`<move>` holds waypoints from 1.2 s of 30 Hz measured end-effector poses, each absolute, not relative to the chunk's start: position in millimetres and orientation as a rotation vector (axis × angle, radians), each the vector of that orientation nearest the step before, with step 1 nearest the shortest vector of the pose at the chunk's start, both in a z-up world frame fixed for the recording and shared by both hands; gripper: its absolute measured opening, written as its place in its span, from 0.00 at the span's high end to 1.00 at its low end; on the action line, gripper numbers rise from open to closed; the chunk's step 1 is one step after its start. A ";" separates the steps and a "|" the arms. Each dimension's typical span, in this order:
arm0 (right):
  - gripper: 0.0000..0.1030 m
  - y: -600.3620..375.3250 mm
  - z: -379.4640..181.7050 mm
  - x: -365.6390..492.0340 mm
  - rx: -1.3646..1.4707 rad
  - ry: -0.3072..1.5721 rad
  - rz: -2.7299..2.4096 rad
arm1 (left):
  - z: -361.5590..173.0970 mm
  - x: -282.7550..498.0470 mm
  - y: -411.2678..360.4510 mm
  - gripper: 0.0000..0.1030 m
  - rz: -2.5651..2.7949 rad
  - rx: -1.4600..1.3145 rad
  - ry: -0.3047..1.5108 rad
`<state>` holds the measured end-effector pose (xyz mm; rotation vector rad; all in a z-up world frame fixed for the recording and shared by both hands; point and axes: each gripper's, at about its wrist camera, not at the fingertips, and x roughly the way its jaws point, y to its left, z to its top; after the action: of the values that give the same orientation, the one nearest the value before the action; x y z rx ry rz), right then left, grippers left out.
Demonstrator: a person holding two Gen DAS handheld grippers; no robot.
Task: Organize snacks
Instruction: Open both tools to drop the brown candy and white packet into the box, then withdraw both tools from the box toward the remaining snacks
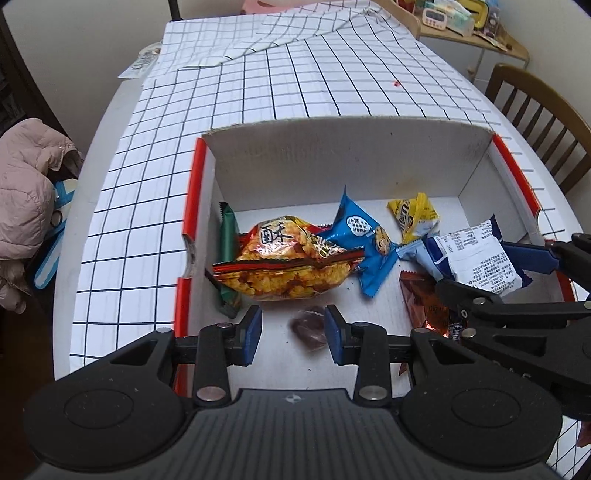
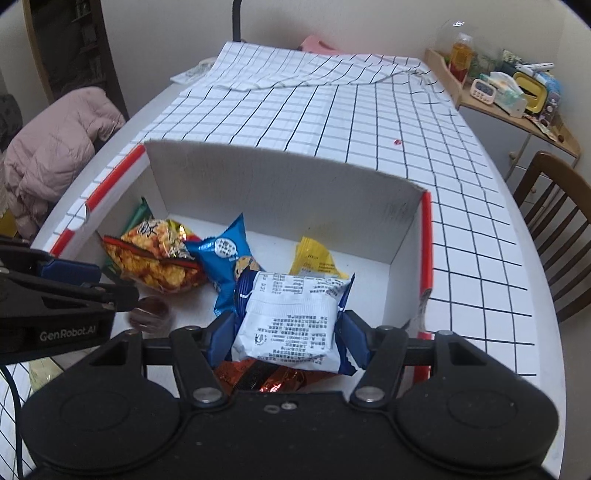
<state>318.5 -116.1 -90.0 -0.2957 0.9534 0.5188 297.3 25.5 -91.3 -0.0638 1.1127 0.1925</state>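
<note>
A table [image 1: 110,177] under a white grid-patterned cloth [image 1: 332,85] fills the room. A wooden chair [image 2: 550,206] stands beside it. Cream walls [image 2: 332,22] rise behind.

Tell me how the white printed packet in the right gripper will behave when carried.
Probably light and puffy: the white packet bulges between the pads of the right gripper, so it should squash rather than resist. Its glossy film looks slippery, and its crimped ends may flop.

White box [image 1: 343,158] with red rims, bench cloth [image 1: 295,85] white with a black grid, blue cookie packet [image 1: 369,236], yellow packet [image 1: 413,214], green wrapper [image 1: 229,236], orange-red snack bag [image 1: 288,266].
</note>
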 end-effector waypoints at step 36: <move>0.29 -139.1 -55.5 270.8 -0.229 0.885 0.560 | -62.9 246.9 16.5 0.65 0.147 -0.054 1.003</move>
<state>270.8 -139.1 -55.5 -0.2294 0.8854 0.5599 246.9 16.5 -62.9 -0.0541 1.0027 0.1470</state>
